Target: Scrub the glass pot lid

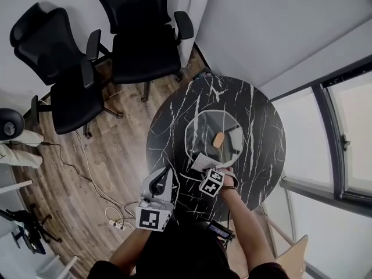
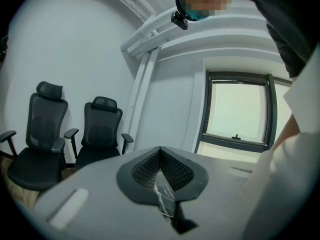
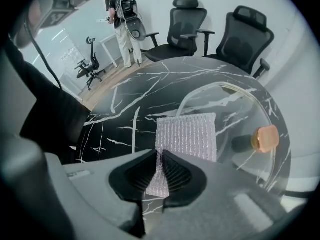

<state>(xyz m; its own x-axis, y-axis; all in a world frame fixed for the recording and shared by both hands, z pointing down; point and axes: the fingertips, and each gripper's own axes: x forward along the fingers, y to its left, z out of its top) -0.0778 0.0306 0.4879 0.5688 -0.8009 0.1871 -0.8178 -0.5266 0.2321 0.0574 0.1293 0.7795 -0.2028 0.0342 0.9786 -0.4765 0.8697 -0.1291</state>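
The glass pot lid (image 1: 200,133) with its orange knob (image 1: 219,139) lies flat in the middle of the round black marble table (image 1: 261,127). My right gripper (image 1: 212,182) is at the table's near edge, shut on a silvery mesh scrub cloth (image 1: 200,161). In the right gripper view the gripper (image 3: 161,153) pinches the cloth (image 3: 187,134), whose far end reaches onto the lid (image 3: 235,109) near its rim, left of the knob (image 3: 265,137). My left gripper (image 1: 157,199) hangs off the table's left side, away from the lid. In its own view the gripper (image 2: 160,150) points at a wall, jaws together, holding nothing.
Two black office chairs (image 1: 133,34) (image 1: 58,68) stand beyond the table on the wooden floor, where cables (image 1: 87,161) trail. A window (image 1: 331,156) runs along the right. A person (image 3: 122,24) stands far off in the right gripper view.
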